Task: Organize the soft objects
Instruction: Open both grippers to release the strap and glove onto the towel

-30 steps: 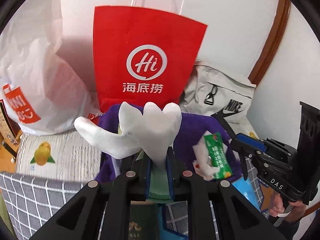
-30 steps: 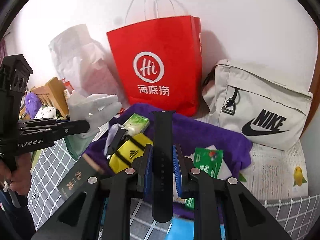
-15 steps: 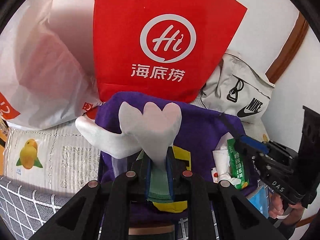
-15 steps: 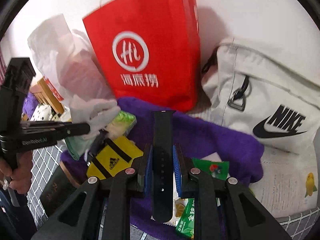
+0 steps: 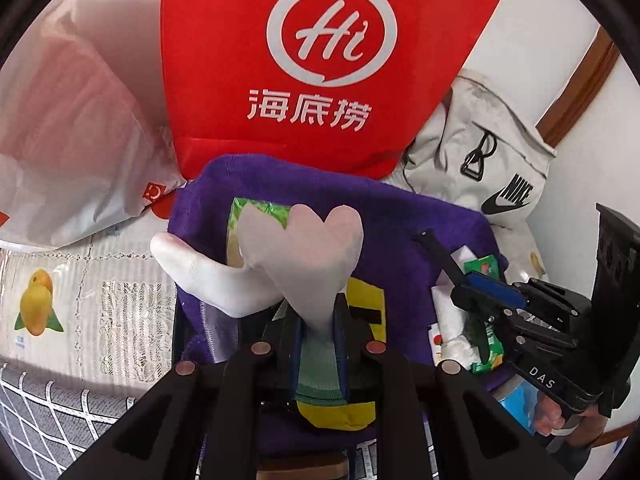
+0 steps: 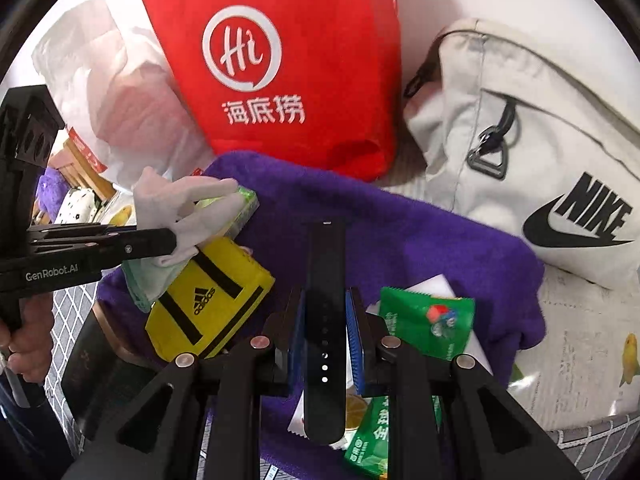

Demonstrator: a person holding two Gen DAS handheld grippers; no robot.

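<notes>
My left claw (image 5: 318, 332) grips a white glove (image 5: 304, 248) by its cuff. My right claw (image 6: 326, 320) clamps a black strap (image 6: 325, 280). Both hang above the purple towel (image 6: 420, 240).

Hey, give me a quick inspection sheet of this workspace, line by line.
Surface: purple towel spread over a fruit-print cloth.
Job's things: white glove in the left gripper; black strap in the right gripper.
Clutter: yellow Adidas pouch, green packets on the towel.
Grippers: both shut on their items.
Cables: nothing seen.
Surroundings: red paper bag, white Nike bag, white plastic bag against the wall.
</notes>
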